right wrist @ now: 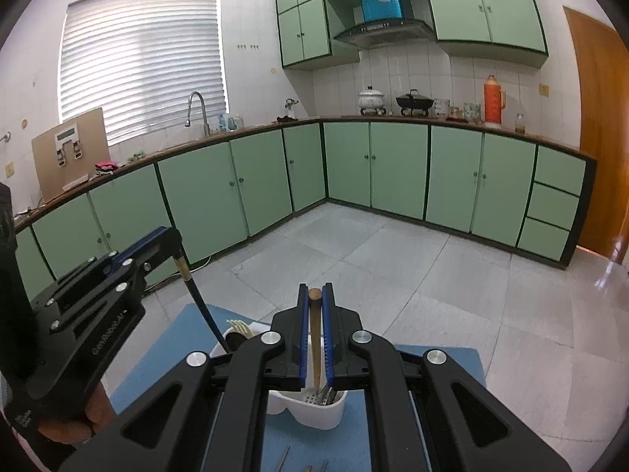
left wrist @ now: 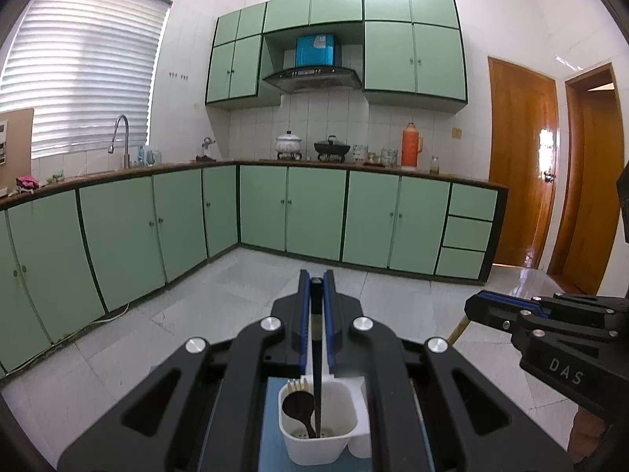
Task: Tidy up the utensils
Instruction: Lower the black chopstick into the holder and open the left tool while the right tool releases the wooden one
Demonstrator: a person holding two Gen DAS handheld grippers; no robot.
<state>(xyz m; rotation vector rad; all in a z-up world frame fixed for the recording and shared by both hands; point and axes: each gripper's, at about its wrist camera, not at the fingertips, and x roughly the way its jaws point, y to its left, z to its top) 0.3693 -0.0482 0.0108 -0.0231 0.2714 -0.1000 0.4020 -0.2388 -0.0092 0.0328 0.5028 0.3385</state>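
Observation:
My left gripper (left wrist: 315,275) is shut on a black chopstick (left wrist: 316,354) whose tip reaches down into a white utensil holder (left wrist: 314,448). That compartment also holds a black spoon (left wrist: 297,407) and a pale yellow fork (left wrist: 297,385). My right gripper (right wrist: 315,291) is shut on a wooden chopstick (right wrist: 314,338), its tip pointing into another compartment of the holder (right wrist: 314,413), where metal utensils show. In the right wrist view the left gripper (right wrist: 173,236) hangs at the left with its chopstick (right wrist: 204,310) slanting down. The right gripper (left wrist: 471,308) shows at the right of the left wrist view.
The holder stands on a blue mat (right wrist: 165,354). A few thin utensils (right wrist: 285,460) lie on the mat near the bottom edge. Beyond is a tiled floor (right wrist: 393,259), green cabinets (right wrist: 393,165) and a wooden door (left wrist: 519,165).

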